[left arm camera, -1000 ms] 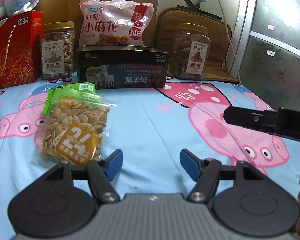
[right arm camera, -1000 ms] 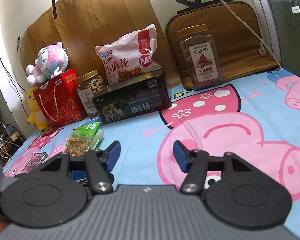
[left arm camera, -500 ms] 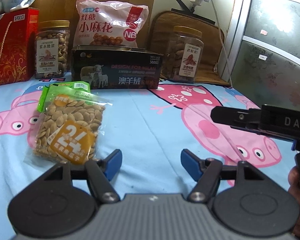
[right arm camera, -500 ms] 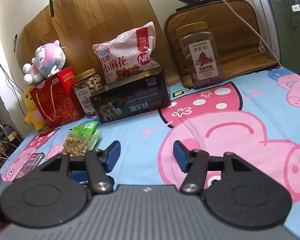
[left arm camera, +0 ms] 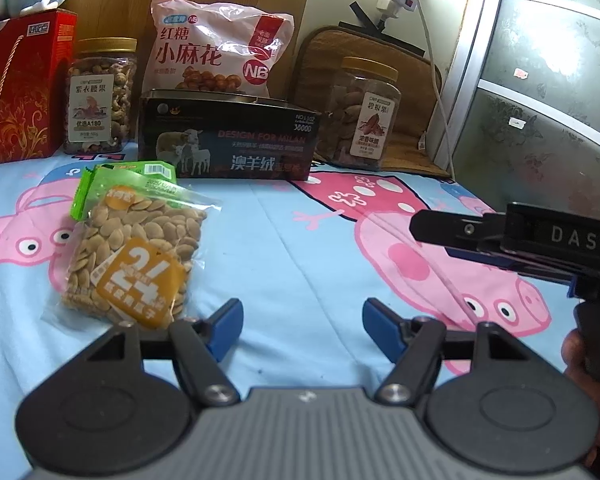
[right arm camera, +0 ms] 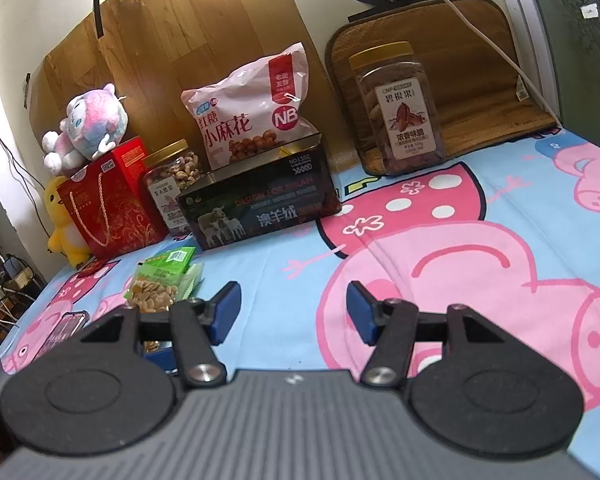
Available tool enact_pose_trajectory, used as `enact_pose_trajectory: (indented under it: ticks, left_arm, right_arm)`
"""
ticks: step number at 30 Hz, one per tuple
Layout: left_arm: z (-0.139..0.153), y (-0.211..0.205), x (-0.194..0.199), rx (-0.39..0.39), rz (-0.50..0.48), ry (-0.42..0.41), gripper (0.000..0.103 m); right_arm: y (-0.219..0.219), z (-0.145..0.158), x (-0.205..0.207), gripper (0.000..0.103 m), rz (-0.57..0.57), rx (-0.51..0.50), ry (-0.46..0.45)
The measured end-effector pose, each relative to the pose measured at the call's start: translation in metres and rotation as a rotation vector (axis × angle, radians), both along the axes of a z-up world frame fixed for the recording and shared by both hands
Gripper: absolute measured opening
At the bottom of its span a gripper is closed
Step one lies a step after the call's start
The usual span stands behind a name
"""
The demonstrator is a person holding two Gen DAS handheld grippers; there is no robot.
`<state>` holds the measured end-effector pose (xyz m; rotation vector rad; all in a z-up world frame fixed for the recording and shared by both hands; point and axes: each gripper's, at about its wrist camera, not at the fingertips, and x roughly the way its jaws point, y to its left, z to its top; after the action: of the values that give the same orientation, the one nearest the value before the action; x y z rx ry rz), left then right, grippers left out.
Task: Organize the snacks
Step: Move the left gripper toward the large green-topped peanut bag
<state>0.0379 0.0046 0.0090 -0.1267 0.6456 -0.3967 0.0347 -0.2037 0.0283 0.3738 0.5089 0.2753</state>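
A bed under a blue pig-print sheet fills my left wrist view, with snacks lined along the wall: a cashew jar, a pink twist-snack bag, a dark box and a pecan jar. My left claw gapes wide, gripping nothing; the seed packet lies flat just ahead of its left finger.

From the right wrist view, my right claw also stands wide with nothing in it above the sheet, the seed packet off to its left, near the dark box.
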Motion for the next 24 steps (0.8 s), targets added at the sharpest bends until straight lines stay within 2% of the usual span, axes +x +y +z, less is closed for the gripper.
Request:
enact_pose_trajectory:
  ticks: [24]
  left_arm:
    - [-0.0002, 0.0018, -0.0008, -0.014, -0.014, -0.006, 0.068]
  right_arm:
    - [-0.0022, -0.0019, 0.0019, 0.061, -0.008, 0.01, 0.004]
